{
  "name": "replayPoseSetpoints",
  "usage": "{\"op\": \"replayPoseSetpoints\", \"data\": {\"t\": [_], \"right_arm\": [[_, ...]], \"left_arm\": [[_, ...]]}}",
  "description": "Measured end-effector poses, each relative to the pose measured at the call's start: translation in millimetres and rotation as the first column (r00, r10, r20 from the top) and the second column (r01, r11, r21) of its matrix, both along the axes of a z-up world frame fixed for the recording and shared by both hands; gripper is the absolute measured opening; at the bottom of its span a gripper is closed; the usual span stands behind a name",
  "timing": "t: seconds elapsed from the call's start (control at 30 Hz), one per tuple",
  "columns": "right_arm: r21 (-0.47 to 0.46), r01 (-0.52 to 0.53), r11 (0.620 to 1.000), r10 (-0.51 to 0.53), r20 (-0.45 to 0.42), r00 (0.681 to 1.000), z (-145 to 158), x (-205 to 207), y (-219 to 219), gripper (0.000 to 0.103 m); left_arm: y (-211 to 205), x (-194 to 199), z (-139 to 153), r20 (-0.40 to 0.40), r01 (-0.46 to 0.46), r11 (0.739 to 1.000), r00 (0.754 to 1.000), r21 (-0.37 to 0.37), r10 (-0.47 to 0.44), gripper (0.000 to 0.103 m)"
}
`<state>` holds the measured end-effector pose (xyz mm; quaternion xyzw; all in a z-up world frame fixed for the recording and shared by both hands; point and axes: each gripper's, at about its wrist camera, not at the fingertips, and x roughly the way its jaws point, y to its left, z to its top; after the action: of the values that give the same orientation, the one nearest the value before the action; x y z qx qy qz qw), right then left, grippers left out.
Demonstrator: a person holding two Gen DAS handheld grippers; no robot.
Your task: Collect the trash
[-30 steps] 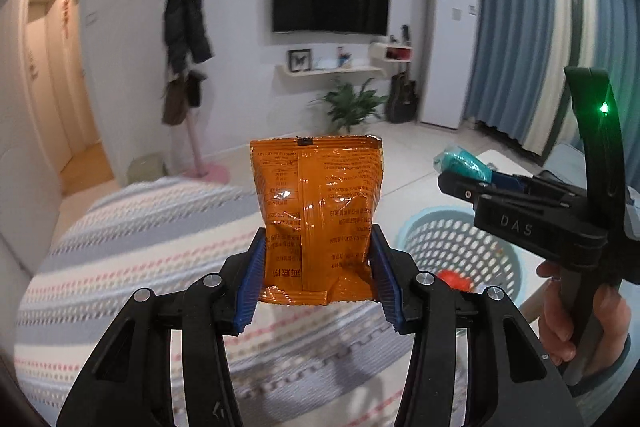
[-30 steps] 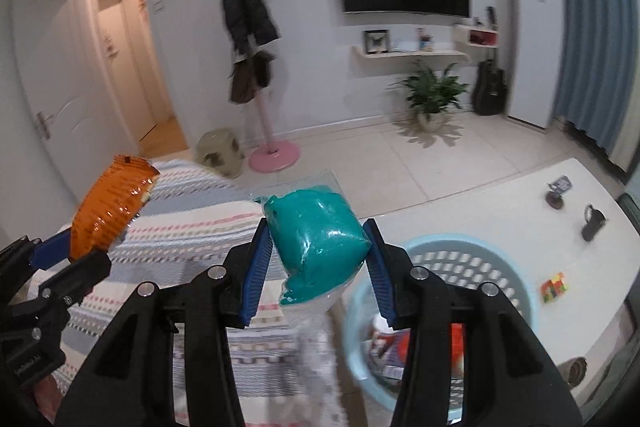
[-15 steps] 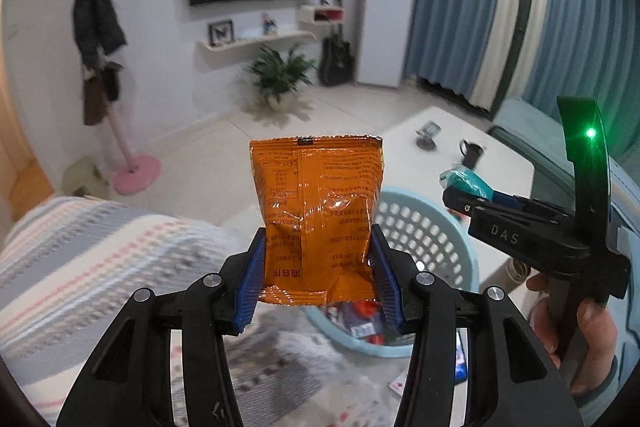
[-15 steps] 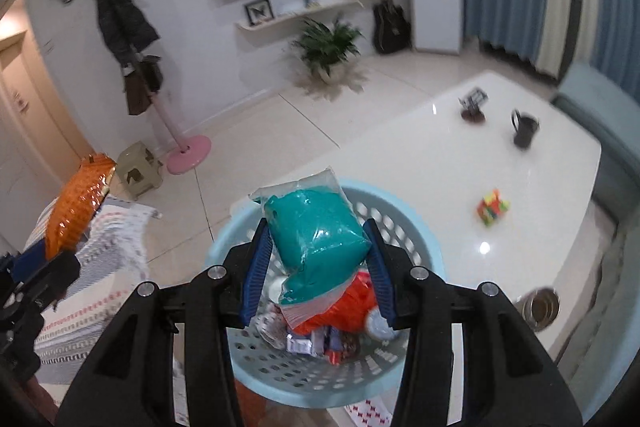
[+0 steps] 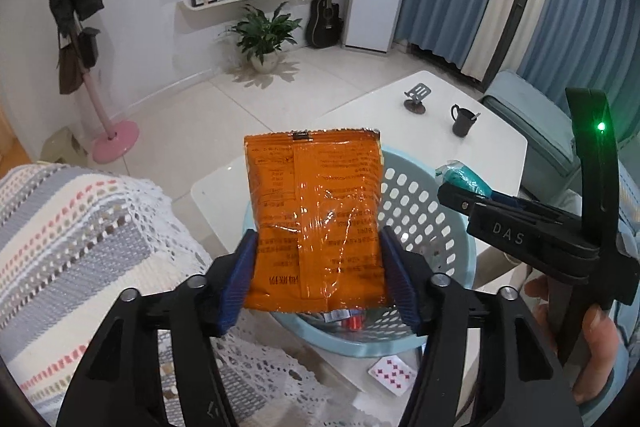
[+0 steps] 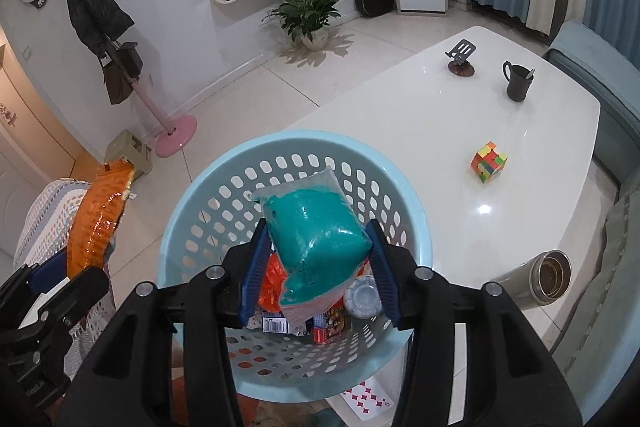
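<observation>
My left gripper (image 5: 318, 277) and right gripper (image 6: 318, 267), jaws opening, hold an orange packet (image 5: 316, 215) and a teal pouch (image 6: 316, 227) over the wrapper-filled basket (image 6: 416, 223) at the worktop's (image 6: 440, 131) corner.

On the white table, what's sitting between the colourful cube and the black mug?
Nothing: in the right wrist view, the white table is bare and glossy between the colourful cube and the black mug.

"DAS" in raised letters on black body of right gripper (image 5: 460, 195), left wrist view. Orange snack packet (image 5: 316, 215): dense fine print, unreadable. Playing card (image 6: 366, 399): red diamonds, corner "9".
</observation>
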<state>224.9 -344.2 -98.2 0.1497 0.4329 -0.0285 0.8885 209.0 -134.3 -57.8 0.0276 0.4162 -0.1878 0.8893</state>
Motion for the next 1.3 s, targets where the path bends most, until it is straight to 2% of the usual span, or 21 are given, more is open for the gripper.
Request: {"op": "replayPoseSetpoints", "data": {"t": [0.1, 0.17, 0.23, 0.33, 0.5, 0.73, 0.9, 1.03, 1.13, 1.3], "right_arm": [[0.024, -0.012, 1.0, 0.013, -0.001, 1.0, 0, 0, 0, 0.051], [0.016, -0.008, 1.0, 0.008, 0.001, 1.0, 2, -2, 1, 0.063], [0.014, 0.004, 1.0, -0.004, 0.008, 1.0, 5, -6, 2, 0.067], [0.01, -0.002, 1.0, 0.002, 0.012, 1.0, 9, -9, 6, 0.067], [0.009, -0.017, 1.0, 0.016, 0.032, 0.999, 21, -20, 18, 0.067], [-0.087, -0.04, 0.995, 0.049, 0.104, 0.993, 58, -44, 47, 0.067], [-0.137, -0.06, 0.989, 0.082, 0.16, 0.984, 86, -63, 75, 0.067], [-0.153, -0.098, 0.983, 0.129, 0.207, 0.97, 106, -78, 108, 0.067], [-0.175, -0.098, 0.98, 0.14, 0.252, 0.957, 122, -89, 128, 0.067], [-0.181, -0.067, 0.981, 0.124, 0.328, 0.936, 147, -110, 146, 0.068]], "left_arm": [[1, -2, 2, 0.006, 0.002, 1.0, 1.0, -0.003, -0.002, 0.063], [4, -5, 4, 0.009, -0.001, 1.0, 1.0, -0.012, 0.001, 0.065], [8, -7, 6, 0.007, -0.006, 1.0, 1.0, -0.027, 0.006, 0.069], [12, -13, 12, 0.021, -0.011, 0.999, 1.0, -0.047, 0.012, 0.073], [18, -24, 26, 0.052, -0.021, 0.998, 0.998, -0.063, 0.024, 0.075], [35, -49, 52, 0.129, -0.045, 0.994, 0.99, -0.099, 0.057, 0.08], [65, -77, 70, 0.166, -0.057, 0.988, 0.983, -0.144, 0.081, 0.083], [91, -101, 81, 0.226, -0.117, 0.984, 0.963, -0.133, 0.145, 0.084], [106, -121, 89, 0.287, -0.129, 0.985, 0.945, -0.115, 0.157, 0.086], [134, -142, 97, 0.308, -0.144, 0.973, 0.931, -0.181, 0.195, 0.089]]}}
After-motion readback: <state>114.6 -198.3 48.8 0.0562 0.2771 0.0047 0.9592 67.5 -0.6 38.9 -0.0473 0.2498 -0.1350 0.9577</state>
